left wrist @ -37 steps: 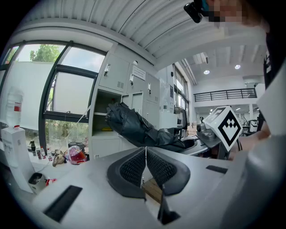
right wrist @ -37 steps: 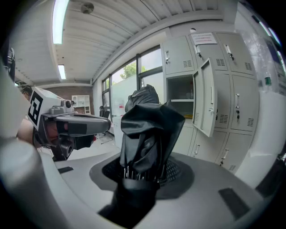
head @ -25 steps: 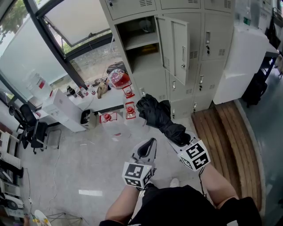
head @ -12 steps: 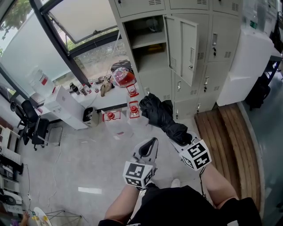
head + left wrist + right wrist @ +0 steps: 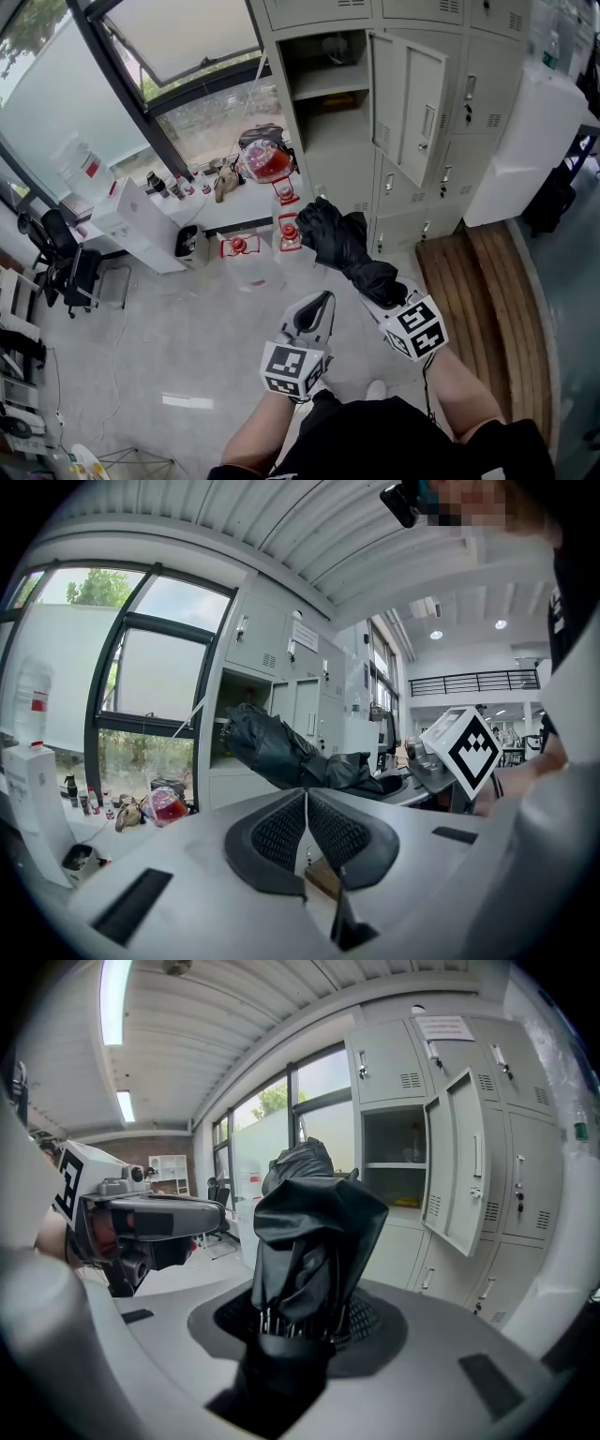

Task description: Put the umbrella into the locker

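Note:
A folded black umbrella [image 5: 339, 246] sticks out forward from my right gripper [image 5: 382, 289], which is shut on its handle end [image 5: 286, 1358]; its loose fabric [image 5: 311, 1227] fills the middle of the right gripper view. The grey locker bank stands ahead, with one compartment open [image 5: 330, 89] and its door [image 5: 419, 94] swung out to the right. That compartment holds a shelf and a small yellow thing [image 5: 403, 1201]. My left gripper [image 5: 322, 300] hangs to the left of the umbrella, shut and empty, pads [image 5: 281, 832] together. The umbrella [image 5: 281, 752] is short of the locker.
Left of the lockers a low white ledge [image 5: 239, 214] by the window carries a red bag [image 5: 264, 165], bottles and small red items. A white box [image 5: 141, 230] and an office chair [image 5: 66, 262] stand further left. A wooden platform [image 5: 478, 281] lies at the right, below a white cabinet [image 5: 534, 141].
Both grippers and the umbrella have come nearer to the lockers, which now sit lower and further right in the head view. The grip on the umbrella is unchanged.

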A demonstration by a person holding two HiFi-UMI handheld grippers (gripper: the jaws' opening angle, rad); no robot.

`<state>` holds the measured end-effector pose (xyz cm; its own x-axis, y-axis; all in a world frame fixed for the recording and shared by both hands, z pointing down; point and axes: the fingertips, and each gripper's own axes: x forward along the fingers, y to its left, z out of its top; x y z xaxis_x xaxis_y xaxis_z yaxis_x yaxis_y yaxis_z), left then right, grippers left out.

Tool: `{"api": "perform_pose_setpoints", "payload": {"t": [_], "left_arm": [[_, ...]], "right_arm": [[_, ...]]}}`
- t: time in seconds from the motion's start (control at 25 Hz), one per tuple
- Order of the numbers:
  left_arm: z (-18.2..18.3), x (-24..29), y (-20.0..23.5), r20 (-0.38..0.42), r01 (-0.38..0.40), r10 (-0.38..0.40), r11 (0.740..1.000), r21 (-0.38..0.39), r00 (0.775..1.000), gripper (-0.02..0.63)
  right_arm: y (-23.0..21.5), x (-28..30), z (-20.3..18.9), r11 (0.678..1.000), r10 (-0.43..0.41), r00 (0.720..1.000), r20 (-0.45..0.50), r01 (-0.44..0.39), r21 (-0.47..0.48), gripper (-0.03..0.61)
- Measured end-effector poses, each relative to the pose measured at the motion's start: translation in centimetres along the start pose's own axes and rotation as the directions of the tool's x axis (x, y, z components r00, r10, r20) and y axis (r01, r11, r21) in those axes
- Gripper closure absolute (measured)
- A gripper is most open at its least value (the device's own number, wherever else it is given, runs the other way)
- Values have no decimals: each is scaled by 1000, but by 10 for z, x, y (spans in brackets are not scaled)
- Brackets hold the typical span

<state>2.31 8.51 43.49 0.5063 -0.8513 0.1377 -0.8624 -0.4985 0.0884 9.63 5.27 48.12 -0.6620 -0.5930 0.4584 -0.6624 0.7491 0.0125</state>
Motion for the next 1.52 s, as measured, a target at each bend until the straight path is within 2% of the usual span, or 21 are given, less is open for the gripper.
{"api": "perform_pose_setpoints", "payload": {"t": [0.68, 1.24, 1.52], "left_arm": [[0, 12, 94, 7, 55, -55, 997, -47, 998, 594], [-5, -1, 168, -16, 112, -112, 993, -23, 994, 594], [1, -3, 184, 0, 120, -120, 992, -29, 993, 594]], "right_arm": [[12, 85, 35, 999, -43, 998, -49, 45, 30, 348], [39, 157, 55, 993, -80, 995, -58, 85, 81, 348], [45, 170, 63, 993, -90, 993, -71, 95, 72, 348]]}}
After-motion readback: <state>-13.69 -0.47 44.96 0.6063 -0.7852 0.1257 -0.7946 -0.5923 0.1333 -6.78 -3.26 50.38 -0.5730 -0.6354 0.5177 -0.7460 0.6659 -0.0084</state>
